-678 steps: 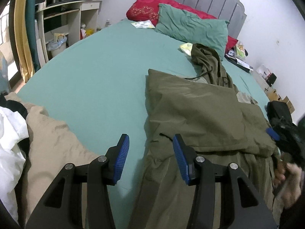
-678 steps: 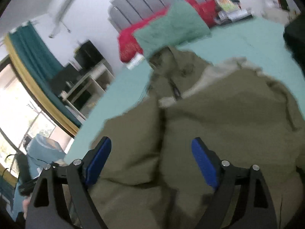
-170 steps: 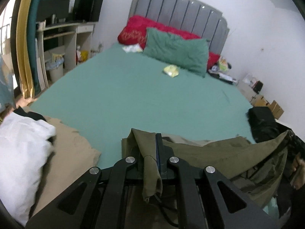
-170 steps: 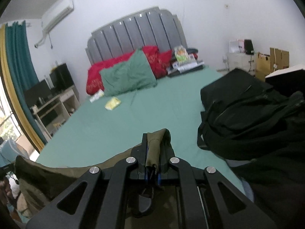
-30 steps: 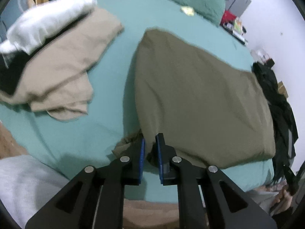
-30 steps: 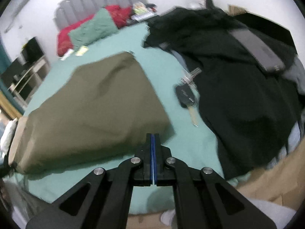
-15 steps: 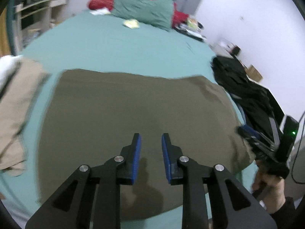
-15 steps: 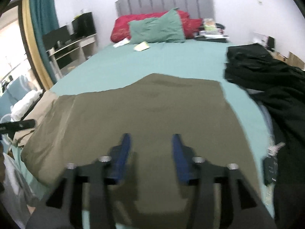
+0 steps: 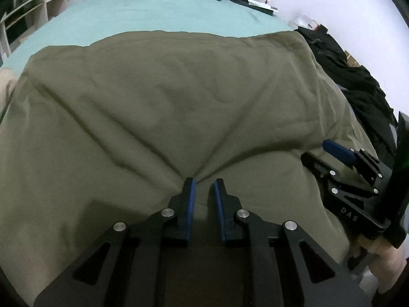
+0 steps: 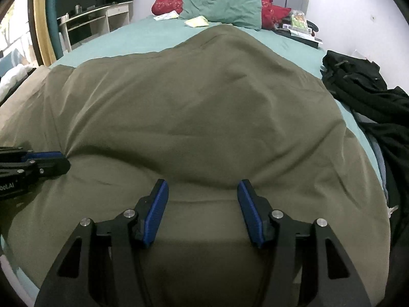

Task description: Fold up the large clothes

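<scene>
Left hand-held gripper [image 9: 203, 183] narrowly parted, right hand-held gripper [image 10: 202, 186] wider, both pressing olive garment [image 9: 179, 97].

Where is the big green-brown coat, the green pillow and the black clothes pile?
green-brown coat [image 10: 204, 107], right wrist view, the middle of its smooth top side.
green pillow [image 10: 222, 6], right wrist view, the middle of its crumpled front.
black clothes pile [image 10: 358, 81], right wrist view, the heap's upper part beside the coat.

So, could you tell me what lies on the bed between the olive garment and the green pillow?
Mostly bare teal sheet, with one small yellow packet just before the green pillow. The right wrist view shows it beyond the olive garment.
</scene>
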`<act>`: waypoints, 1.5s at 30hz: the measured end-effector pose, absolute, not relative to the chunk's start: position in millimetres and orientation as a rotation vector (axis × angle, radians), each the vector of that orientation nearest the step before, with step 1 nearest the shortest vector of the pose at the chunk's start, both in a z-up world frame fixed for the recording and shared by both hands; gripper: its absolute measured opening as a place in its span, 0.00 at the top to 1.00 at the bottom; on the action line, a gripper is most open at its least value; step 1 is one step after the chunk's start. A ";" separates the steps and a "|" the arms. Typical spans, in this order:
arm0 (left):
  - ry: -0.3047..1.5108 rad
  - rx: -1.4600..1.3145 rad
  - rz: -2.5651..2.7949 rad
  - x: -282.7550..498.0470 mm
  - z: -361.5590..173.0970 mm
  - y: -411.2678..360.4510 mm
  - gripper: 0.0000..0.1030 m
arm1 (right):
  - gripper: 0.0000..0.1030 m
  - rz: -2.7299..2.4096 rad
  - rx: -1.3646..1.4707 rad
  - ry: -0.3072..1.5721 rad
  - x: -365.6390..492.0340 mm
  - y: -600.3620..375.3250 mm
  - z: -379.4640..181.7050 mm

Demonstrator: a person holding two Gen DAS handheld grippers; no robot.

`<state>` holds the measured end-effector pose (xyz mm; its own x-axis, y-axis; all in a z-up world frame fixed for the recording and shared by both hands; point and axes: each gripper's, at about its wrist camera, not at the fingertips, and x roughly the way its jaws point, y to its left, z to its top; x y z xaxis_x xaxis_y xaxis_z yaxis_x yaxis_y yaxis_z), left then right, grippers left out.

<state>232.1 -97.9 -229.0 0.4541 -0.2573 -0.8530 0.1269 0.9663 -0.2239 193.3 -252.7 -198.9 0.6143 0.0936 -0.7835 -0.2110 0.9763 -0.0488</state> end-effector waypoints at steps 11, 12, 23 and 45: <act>1.018 -0.209 -0.158 184.1 -202.8 -103.7 0.81 | 0.11 0.134 -0.023 0.858 135.0 -276.2 -161.1; 1.010 -0.219 -0.160 180.5 -198.6 -102.5 0.81 | 0.08 0.117 -0.014 0.857 126.5 -279.7 -158.0; 0.895 -0.273 -0.158 145.6 -163.9 -111.0 0.76 | 0.06 0.006 0.470 0.912 31.3 -381.9 -177.6; 0.982 -0.283 -0.071 291.7 -201.5 -127.3 0.75 | 0.01 0.228 0.943 0.677 120.5 -394.2 -208.0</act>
